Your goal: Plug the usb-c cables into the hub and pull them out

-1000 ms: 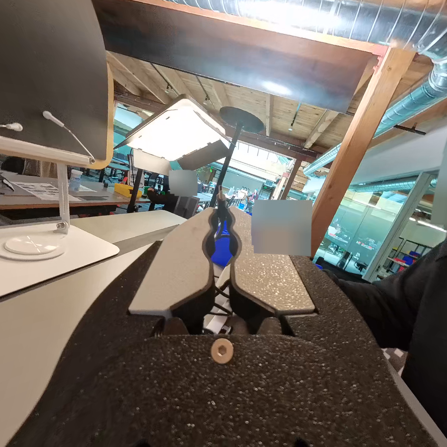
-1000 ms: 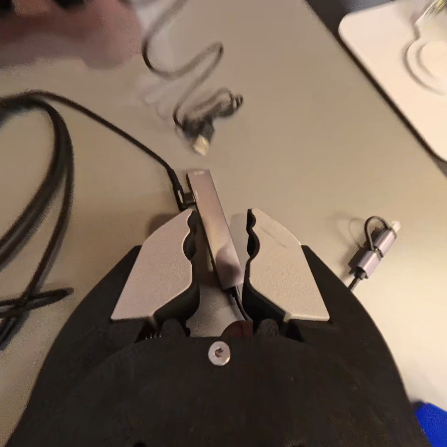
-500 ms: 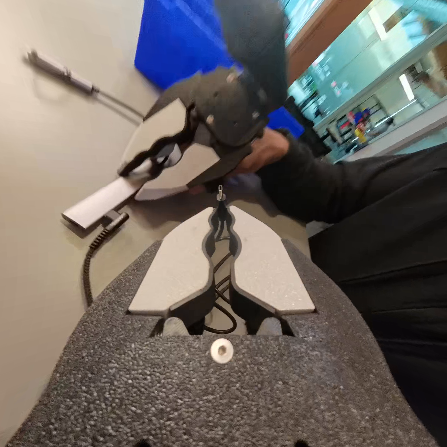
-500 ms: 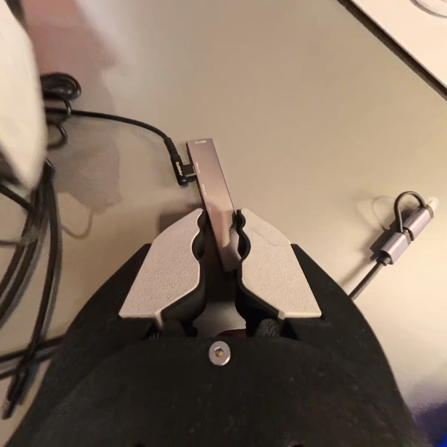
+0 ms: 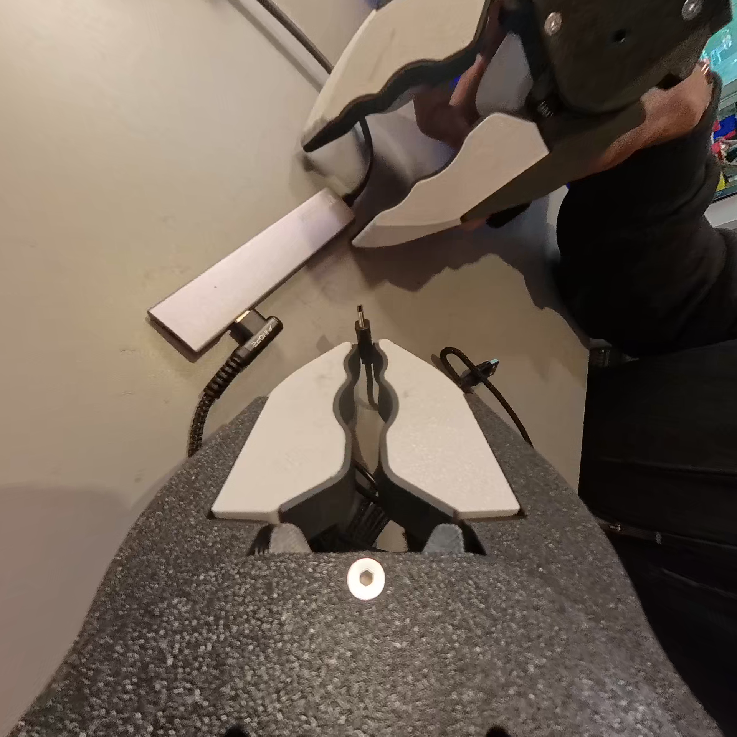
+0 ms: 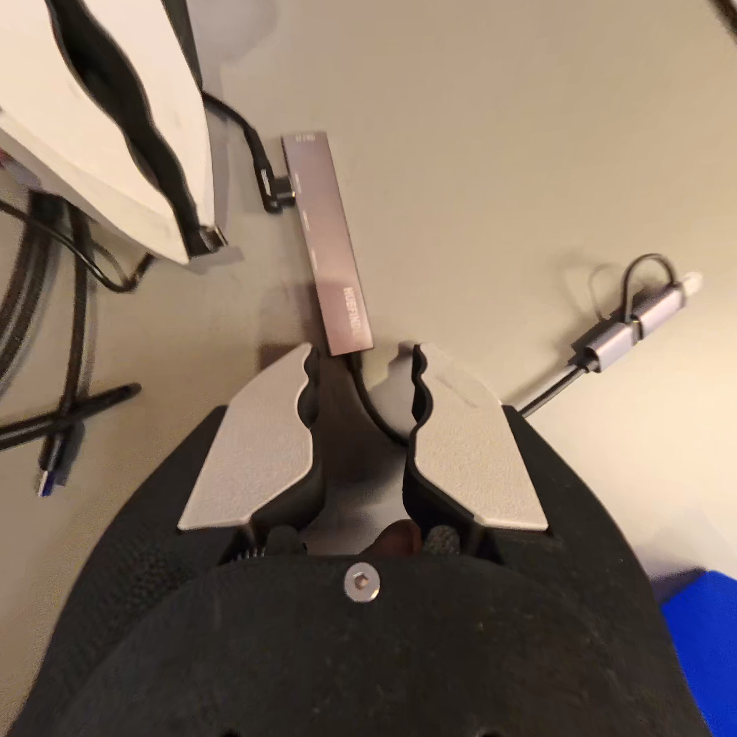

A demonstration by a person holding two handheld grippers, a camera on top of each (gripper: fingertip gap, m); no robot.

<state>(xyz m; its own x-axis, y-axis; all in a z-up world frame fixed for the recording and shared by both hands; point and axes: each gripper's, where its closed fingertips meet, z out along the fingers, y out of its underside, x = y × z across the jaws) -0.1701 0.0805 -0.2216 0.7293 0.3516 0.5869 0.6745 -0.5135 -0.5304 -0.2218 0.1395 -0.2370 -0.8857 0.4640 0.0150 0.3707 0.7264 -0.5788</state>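
1. So far, one braided cable (image 5: 207, 399) with an angled plug (image 5: 257, 339) sits seated in the side of the hub (image 5: 247, 271) near its far end — that much of the plugging looks done.
2. A second usb-c cable (image 5: 363, 331) is pinched in the left gripper (image 5: 365, 347), whose fingers are pressed together on the plug body so the metal tip sticks out ahead, free in the air and not yet in any port.
3. Left to do, as I judge it: seat this second plug, then pull the cables out again — so the task seems less than halfway through.
4. The hub lies flat on the beige table (image 5: 99, 139), up and to the left of the held plug tip, near it but apart; the tip does not point at the hub's port side, so it would need turning.
5. The right gripper (image 6: 363, 351) is spread, its fingers standing just short of the hub's near end (image 6: 347, 319); the hub's own lead (image 6: 371, 402) runs back between them. Nothing is gripped there.
6. Other things lie around: an adapter cable (image 6: 622, 331) well off to the right of the hub, and a loose bundle of dark cables (image 6: 67, 359) to its left, one ending in a blue-tipped plug (image 6: 50, 476).
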